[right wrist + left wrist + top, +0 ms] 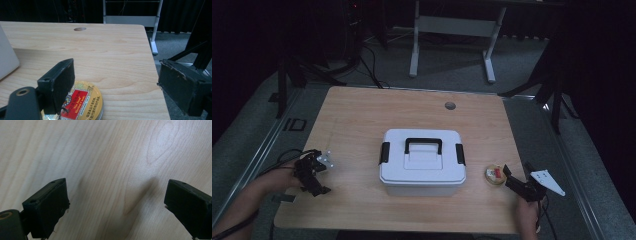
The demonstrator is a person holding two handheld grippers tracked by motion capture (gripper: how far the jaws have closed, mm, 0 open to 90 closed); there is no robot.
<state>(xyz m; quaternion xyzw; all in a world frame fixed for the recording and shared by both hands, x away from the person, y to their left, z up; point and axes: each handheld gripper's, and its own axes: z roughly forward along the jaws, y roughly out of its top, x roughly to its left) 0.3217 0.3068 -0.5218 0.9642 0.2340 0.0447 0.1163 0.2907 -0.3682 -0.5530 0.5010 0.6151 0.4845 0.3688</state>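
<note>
A white plastic box (pixel 422 162) with a black handle (pixel 423 144) and black side latches sits shut in the middle of the wooden table (pixel 362 115). A small round gold tin (pixel 495 175) with a red label lies right of the box, and its lid (pixel 83 101) lies just past my right gripper's left jaw. My right gripper (pixel 514 181) is open, low over the table beside the tin, holding nothing. My left gripper (pixel 317 172) stands open near the table's left edge, its jaws wide apart over bare wood (pixel 115 182).
A round cable hole (pixel 450 105) is in the table's far side. The box's white corner (pixel 6 58) shows at the left of the right gripper view. White desk legs (pixel 452 30) and dark stands sit on the floor beyond the table.
</note>
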